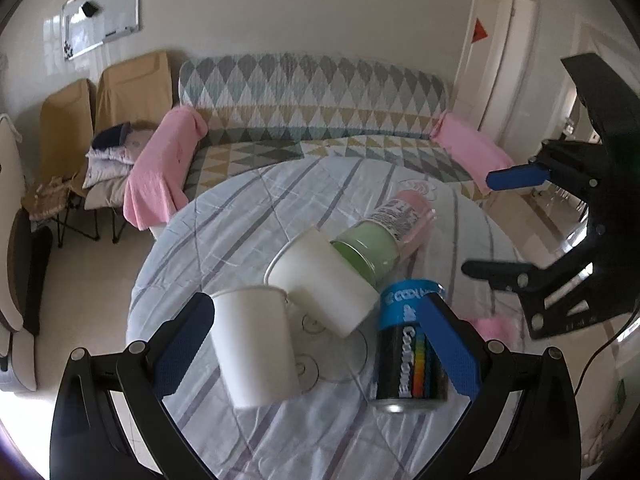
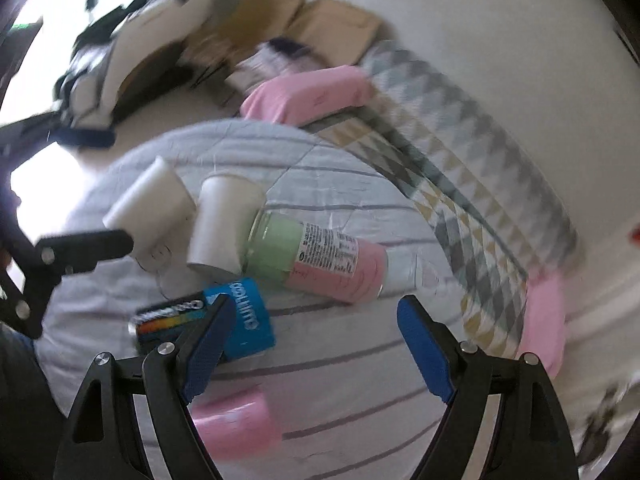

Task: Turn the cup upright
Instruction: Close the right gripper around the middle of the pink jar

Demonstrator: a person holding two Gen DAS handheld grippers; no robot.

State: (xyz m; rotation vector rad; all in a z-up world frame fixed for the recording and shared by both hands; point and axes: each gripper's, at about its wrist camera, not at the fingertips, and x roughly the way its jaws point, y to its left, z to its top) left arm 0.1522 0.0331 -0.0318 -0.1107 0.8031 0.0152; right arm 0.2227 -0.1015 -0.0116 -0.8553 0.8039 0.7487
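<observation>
Two white cups [image 1: 256, 344] between the left tongs [image 1: 316, 344] — jaws wide.

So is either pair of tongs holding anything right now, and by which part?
No. The left tongs are open around the near white cup, pads not visibly touching it. The right tongs are open and empty.

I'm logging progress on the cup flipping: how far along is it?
Done: little that I can see. The two white cups, one near the left claw and one behind it, look tipped rather than upright. The green and pink cups and the blue can lie on their sides. In hand: nothing; the left claw is open around the near white cup, and the right claw is open. Left: grip and stand cups up.
</observation>
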